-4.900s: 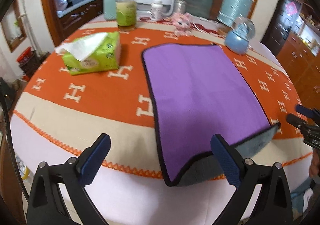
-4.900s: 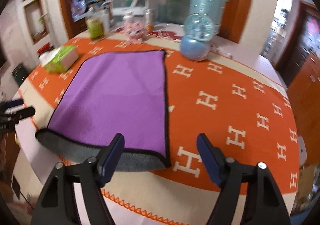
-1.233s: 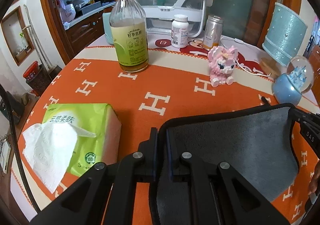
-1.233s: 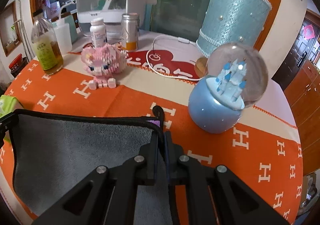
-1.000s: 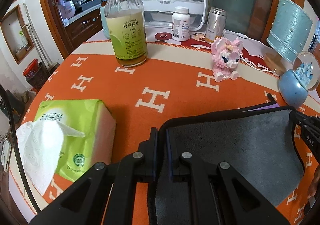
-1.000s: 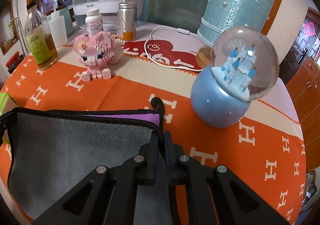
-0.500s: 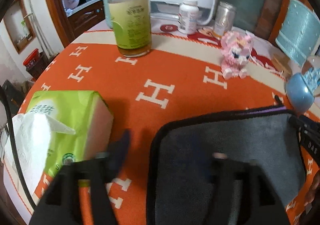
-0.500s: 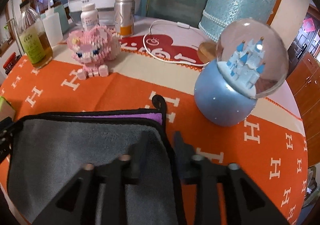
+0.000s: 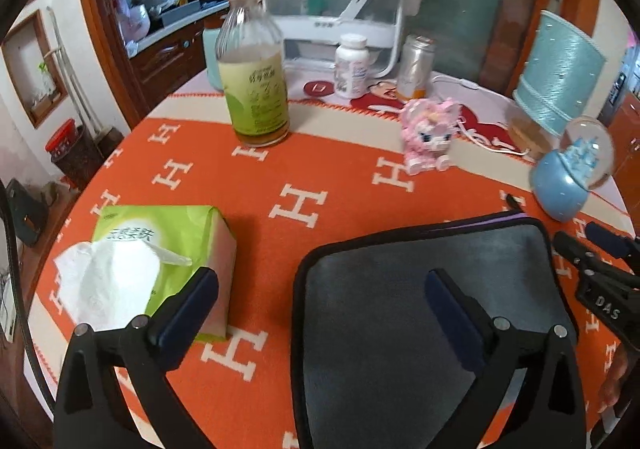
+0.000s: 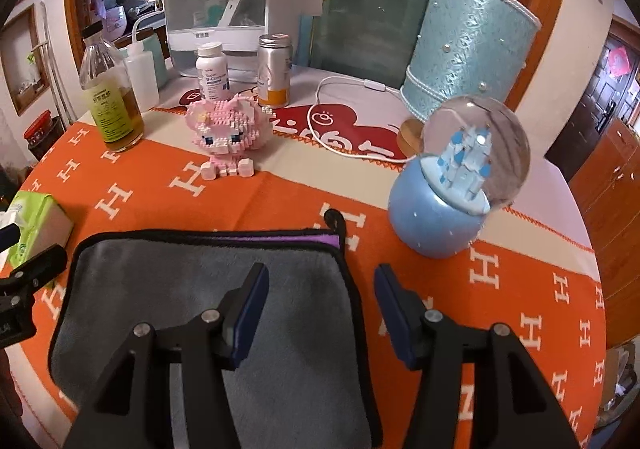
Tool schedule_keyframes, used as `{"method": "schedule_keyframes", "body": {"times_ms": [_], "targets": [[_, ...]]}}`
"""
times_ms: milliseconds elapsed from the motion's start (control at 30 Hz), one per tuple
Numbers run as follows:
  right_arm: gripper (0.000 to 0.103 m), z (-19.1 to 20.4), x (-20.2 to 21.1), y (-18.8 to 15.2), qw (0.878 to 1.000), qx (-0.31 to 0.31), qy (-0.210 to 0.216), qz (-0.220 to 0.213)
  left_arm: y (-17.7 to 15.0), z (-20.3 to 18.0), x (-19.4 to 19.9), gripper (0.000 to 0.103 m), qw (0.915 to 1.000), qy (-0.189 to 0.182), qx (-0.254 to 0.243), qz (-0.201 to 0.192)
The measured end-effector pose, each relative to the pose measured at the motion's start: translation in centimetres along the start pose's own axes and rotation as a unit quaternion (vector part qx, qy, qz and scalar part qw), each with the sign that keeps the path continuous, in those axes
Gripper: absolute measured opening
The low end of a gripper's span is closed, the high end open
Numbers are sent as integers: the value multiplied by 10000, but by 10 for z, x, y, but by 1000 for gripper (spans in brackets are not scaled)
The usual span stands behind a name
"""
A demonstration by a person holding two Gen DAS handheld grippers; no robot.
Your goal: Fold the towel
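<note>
The towel (image 9: 400,289) lies folded in half on the orange tablecloth, grey side up, with a thin purple strip (image 10: 280,239) showing along its far edge. My left gripper (image 9: 320,285) is open and empty above the towel's far left corner. My right gripper (image 10: 320,281) is open and empty above the far right corner (image 10: 340,249). The right gripper also shows at the right edge of the left wrist view (image 9: 592,249). The towel (image 10: 200,309) lies flat, with a small black loop beyond its far right corner.
A green tissue pack (image 9: 160,249) lies just left of the towel. A glass bottle (image 9: 254,89), a pink brick toy (image 10: 224,133), pill bottles (image 10: 214,71), a snow globe (image 10: 460,181) and a teal lamp (image 10: 468,45) stand at the back.
Both grippers carried the towel's near edge over to the far edge, folding it in half. In the last second both opened and let go of the corners.
</note>
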State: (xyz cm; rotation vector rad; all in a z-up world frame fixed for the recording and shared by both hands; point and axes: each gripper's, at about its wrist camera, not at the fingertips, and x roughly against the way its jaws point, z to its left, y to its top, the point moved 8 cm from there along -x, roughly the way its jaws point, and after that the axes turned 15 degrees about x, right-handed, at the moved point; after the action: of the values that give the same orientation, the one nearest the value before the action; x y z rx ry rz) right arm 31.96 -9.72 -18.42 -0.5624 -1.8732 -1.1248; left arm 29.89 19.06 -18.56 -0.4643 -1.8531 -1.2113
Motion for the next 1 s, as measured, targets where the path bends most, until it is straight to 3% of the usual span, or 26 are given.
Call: {"method": "schedule_keyframes", "body": {"times_ms": [367, 1000], "targets": [[55, -8, 44, -20, 9997, -220, 44, 97, -12, -13, 52, 102, 9994, -290, 13, 189], [55, -14, 139, -80, 9988, -450, -135, 125, -61, -57, 149, 102, 9939, -819, -710, 180]]}}
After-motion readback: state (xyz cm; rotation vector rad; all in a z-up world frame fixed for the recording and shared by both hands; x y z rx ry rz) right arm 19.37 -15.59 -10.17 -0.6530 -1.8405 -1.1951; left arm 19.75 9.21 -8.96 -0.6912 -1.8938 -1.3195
